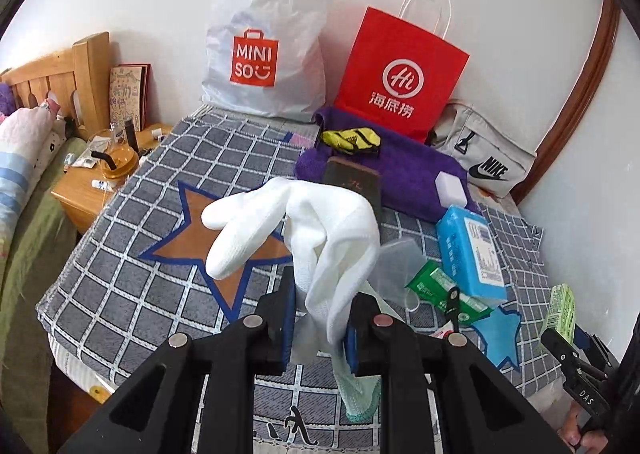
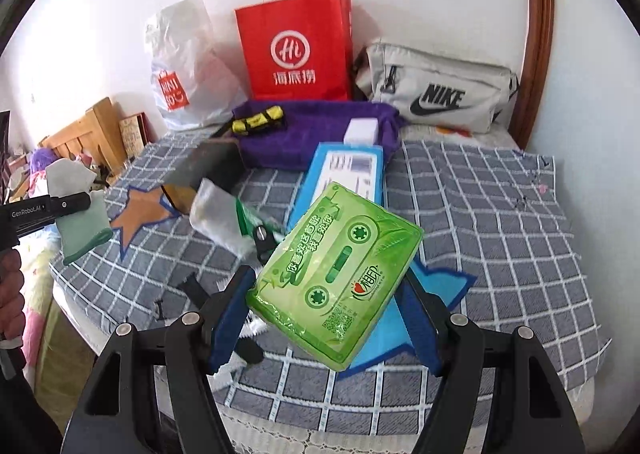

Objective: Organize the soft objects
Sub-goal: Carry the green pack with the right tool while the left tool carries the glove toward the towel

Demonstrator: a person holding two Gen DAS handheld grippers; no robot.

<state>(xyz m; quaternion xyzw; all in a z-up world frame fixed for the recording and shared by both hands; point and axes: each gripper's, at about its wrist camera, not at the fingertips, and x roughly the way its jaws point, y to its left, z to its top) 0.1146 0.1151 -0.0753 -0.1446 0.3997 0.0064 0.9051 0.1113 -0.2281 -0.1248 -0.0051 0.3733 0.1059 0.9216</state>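
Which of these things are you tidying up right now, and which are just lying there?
Being tidied:
- white glove, pinched in the left tool
- green tissue pack, held in the right tool

Just lying about:
- red paper bag
- white Miniso bag
- grey Nike bag
- purple towel
- blue tissue pack
- checked blanket

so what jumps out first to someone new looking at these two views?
Both grippers are loaded above the checked bedspread: the left gripper pinches a limp white glove, the right gripper clamps a bright green tissue pack. Behind, a red paper bag and a white Miniso bag lean against the wall.
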